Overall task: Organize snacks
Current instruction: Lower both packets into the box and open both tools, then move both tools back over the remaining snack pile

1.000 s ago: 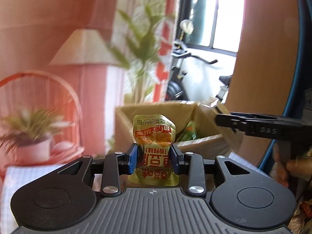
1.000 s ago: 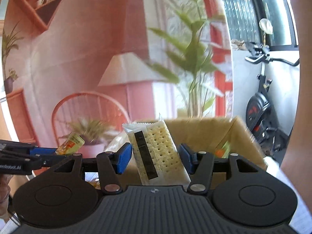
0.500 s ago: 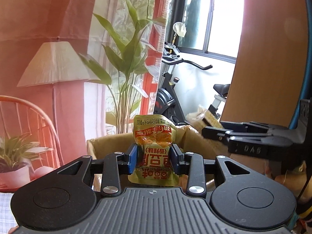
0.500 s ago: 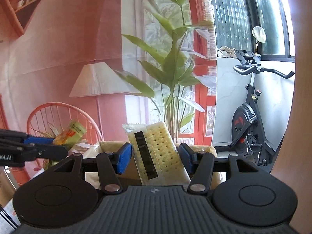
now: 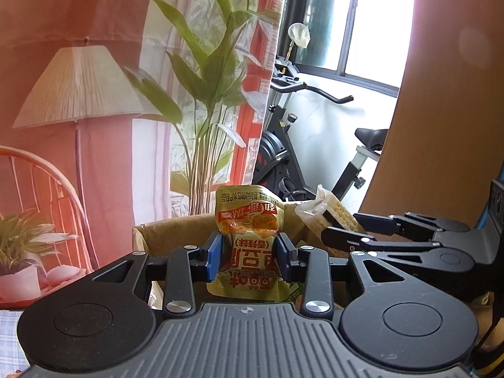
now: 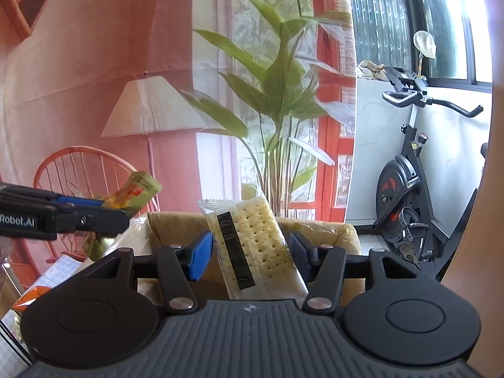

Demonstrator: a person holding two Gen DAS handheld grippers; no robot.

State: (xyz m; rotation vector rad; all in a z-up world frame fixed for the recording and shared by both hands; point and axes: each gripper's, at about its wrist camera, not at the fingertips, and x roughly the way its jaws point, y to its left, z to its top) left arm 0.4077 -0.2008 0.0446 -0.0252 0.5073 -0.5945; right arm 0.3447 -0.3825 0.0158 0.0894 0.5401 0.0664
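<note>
The yellow snack pouch [image 5: 249, 245] sits upright between the blue pads of the left gripper [image 5: 249, 253], pinched at its waist so the film buckles inward there. It looks light and soft, a sealed foil sachet that gives under pressure; its glossy skin could slip, so a hold across the middle, as here, seems safer than one on the thin top seam. The cracker pack [image 6: 255, 245] stands tilted in the right gripper [image 6: 252, 252], whose jaws are closed against its long edges. It is stiff but probably brittle: a hard squeeze would likely crack the biscuits, so the edges of the stack seem the best place to press. Both snacks hang above the open cardboard box [image 6: 330, 233], which lies just beyond the fingers. Behind it are a leafy plant [image 6: 283, 78], a lamp [image 5: 78, 85] and an exercise bike [image 6: 406, 182].
</note>
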